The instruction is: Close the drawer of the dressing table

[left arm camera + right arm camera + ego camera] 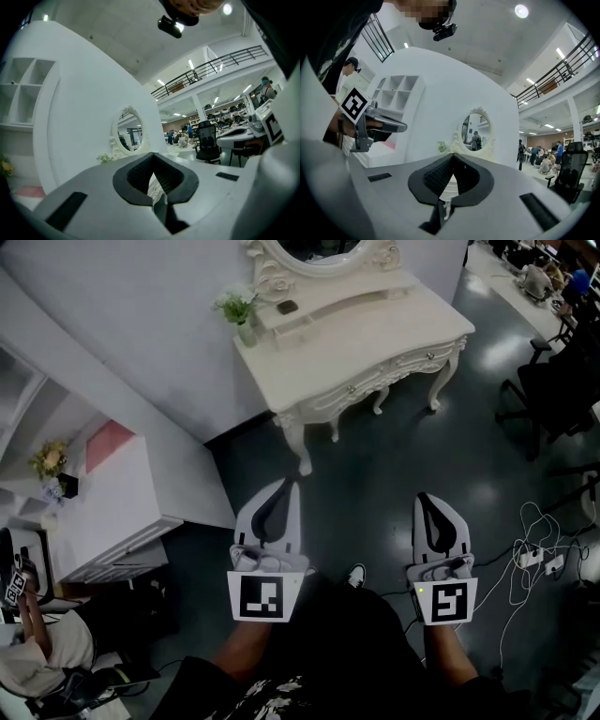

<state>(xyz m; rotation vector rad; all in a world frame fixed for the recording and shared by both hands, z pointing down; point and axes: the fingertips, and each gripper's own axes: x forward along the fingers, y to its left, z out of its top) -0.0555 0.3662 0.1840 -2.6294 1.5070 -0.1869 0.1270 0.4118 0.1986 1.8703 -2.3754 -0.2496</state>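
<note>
The cream dressing table (375,338) with its oval mirror (319,254) stands against the wall, far ahead of me across the dark floor. Its carved drawer fronts (361,390) look flush with the frame, as far as I can tell from here. My left gripper (289,487) and right gripper (424,499) are held side by side, level, well short of the table. Both are shut with nothing between the jaws. In the left gripper view the left gripper (153,156) points toward the mirror (129,136). In the right gripper view the right gripper (452,156) points at the mirror (476,133).
A small potted plant (239,310) and a dark object (287,307) sit on the table's shelf. A white cabinet (112,512) stands at left, with another person (33,643) beside it. An office chair (553,390) and floor cables (539,554) lie to the right.
</note>
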